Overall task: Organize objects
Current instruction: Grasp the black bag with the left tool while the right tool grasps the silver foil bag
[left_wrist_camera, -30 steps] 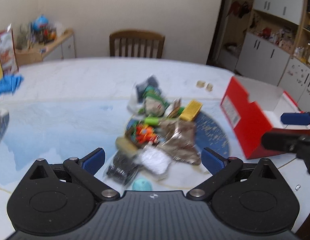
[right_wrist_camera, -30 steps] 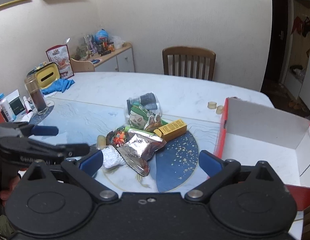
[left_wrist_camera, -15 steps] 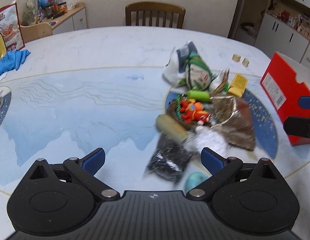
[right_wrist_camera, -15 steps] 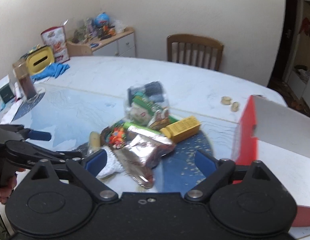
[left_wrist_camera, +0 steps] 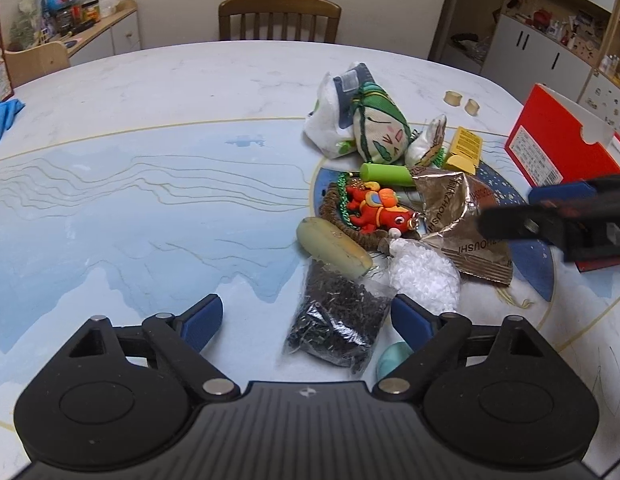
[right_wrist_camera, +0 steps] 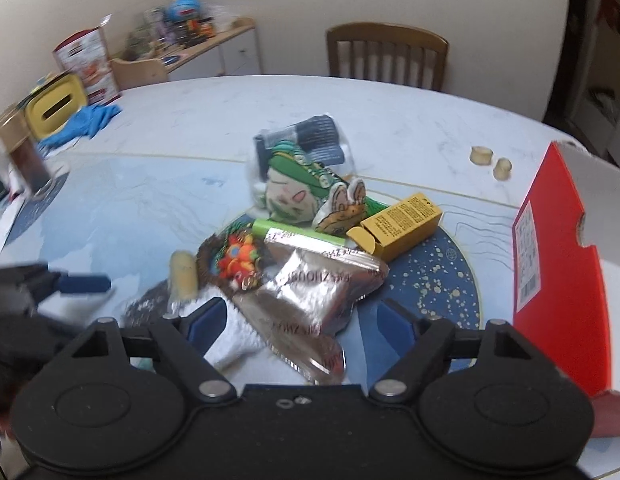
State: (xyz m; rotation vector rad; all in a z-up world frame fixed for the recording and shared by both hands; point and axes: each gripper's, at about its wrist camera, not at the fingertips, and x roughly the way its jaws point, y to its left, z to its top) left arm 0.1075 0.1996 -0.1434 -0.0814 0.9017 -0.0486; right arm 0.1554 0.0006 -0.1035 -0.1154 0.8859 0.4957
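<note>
A pile of small objects lies on the round table. My left gripper hovers low over a clear bag of black tea; its jaws are closing with the bag between them, pads not pressing. My right gripper straddles a silver foil pouch, jaws closing too, without contact. Around these lie a white granule bag, a beige roll, a red toy, a green plush and a yellow box. The right gripper shows at the left view's right edge.
An open red box stands right of the pile. Two wooden rings lie behind it. A chair stands at the far edge. A blue cloth and a yellow container lie far left. A teal ball sits by my left finger.
Both grippers have come down and closer to the pile. Their jaws have narrowed. The tea bag now lies between the left fingers and the foil pouch between the right ones.
</note>
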